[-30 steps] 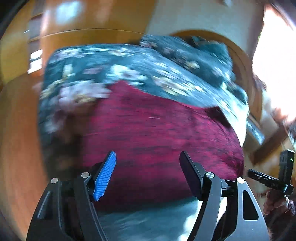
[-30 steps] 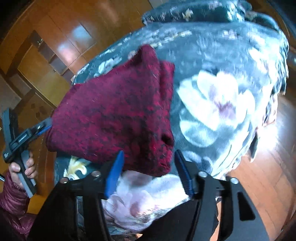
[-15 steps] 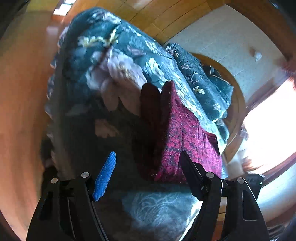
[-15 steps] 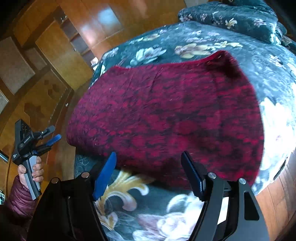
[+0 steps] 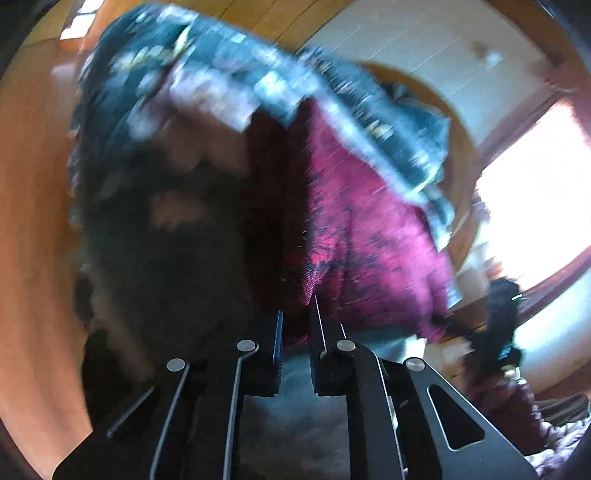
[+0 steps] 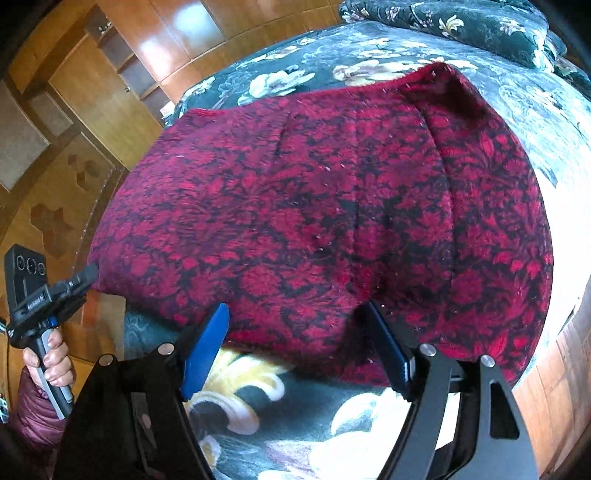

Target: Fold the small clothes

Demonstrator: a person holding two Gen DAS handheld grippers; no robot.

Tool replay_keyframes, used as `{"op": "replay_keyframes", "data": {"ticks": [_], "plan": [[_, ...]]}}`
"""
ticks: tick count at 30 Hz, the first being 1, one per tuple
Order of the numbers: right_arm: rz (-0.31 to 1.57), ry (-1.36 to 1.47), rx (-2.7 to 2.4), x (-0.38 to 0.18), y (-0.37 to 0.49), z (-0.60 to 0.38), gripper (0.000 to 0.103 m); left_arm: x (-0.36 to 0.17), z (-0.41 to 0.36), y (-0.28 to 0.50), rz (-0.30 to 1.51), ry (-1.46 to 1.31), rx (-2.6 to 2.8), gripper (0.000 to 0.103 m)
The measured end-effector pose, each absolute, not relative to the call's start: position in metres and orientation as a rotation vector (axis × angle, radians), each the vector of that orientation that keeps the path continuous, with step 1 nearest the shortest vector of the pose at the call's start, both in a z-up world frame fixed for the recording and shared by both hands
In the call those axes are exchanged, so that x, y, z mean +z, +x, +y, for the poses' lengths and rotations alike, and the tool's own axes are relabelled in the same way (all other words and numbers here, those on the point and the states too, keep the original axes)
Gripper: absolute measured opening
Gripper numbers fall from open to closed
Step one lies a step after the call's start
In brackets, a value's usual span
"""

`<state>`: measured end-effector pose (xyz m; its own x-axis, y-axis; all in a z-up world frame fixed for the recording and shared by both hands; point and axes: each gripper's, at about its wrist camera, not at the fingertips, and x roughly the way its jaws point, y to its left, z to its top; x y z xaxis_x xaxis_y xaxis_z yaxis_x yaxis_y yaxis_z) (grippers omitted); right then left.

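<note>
- Left wrist view: our left gripper [image 5: 295, 325] is closing — its jaws pinch the near edge of the red sweater [image 5: 369, 229].
- Our right gripper [image 6: 295, 332] stands wide, nothing held.
- The sweater lies on the flowered bedspread [image 6: 332, 424].

Bare floral bedspread [image 6: 258, 406] lies free before the red garment [image 6: 314, 206]; pillow [image 6: 461, 26] behind.

So it's a bed [image 6: 369, 40] covered in a dark teal floral bedspread. A red-and-black patterned knit garment [image 6: 314, 206] is spread flat on it, reaching the near edge. A pillow [image 6: 461, 22] in matching fabric lies by the far edge.
</note>
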<state>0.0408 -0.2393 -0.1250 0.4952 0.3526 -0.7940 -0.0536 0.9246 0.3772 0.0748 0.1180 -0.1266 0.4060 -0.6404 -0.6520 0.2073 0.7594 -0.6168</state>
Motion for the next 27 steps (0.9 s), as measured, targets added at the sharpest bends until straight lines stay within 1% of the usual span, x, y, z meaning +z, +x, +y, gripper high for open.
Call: {"op": "replay_keyframes", "data": {"ticks": [1, 4, 6, 8, 13, 17, 18, 19, 21, 22, 23, 24, 27], "plan": [[1.034, 0.328, 0.256, -0.130, 0.042, -0.241, 0.076, -0.132, 0.117, 0.076, 1.038, -0.487, -0.550, 0.010], [1.035, 0.332, 0.259, -0.134, 0.045, -0.242, 0.076, -0.121, 0.117, 0.081, 1.016, -0.518, -0.539, 0.015], [1.032, 0.331, 0.264, -0.133, 0.045, -0.243, 0.076, -0.105, 0.121, 0.089, 0.970, -0.537, -0.551, 0.027], [1.031, 0.339, 0.273, -0.134, 0.044, -0.245, 0.077, -0.086, 0.128, 0.106, 0.927, -0.522, -0.526, 0.036], [1.023, 0.349, 0.282, -0.135, 0.039, -0.247, 0.079, -0.062, 0.129, 0.162, 0.895, -0.545, -0.525, 0.036], [1.023, 0.362, 0.288, -0.136, 0.038, -0.249, 0.080, -0.057, 0.107, 0.215, 0.932, -0.523, -0.545, 0.037], [1.023, 0.366, 0.289, -0.136, 0.037, -0.249, 0.080, -0.059, 0.102, 0.225, 0.945, -0.525, -0.555, 0.044], [1.023, 0.369, 0.290, -0.136, 0.037, -0.250, 0.080, -0.060, 0.094, 0.237, 0.964, -0.526, -0.555, 0.047], [1.022, 0.372, 0.291, -0.136, 0.037, -0.252, 0.081, -0.062, 0.081, 0.250, 0.987, -0.520, -0.568, 0.049], [1.021, 0.372, 0.291, -0.136, 0.036, -0.252, 0.081, -0.063, 0.071, 0.257, 0.993, -0.496, -0.578, 0.044], [1.021, 0.371, 0.292, -0.136, 0.037, -0.252, 0.081, -0.062, 0.062, 0.261, 0.992, -0.452, -0.562, 0.024], [1.020, 0.371, 0.293, -0.136, 0.037, -0.252, 0.081, -0.061, 0.055, 0.263, 0.989, -0.414, -0.556, 0.000], [1.018, 0.381, 0.297, -0.138, 0.037, -0.253, 0.081, -0.048, 0.052, 0.249, 0.902, -0.334, -0.471, 0.000]]}}
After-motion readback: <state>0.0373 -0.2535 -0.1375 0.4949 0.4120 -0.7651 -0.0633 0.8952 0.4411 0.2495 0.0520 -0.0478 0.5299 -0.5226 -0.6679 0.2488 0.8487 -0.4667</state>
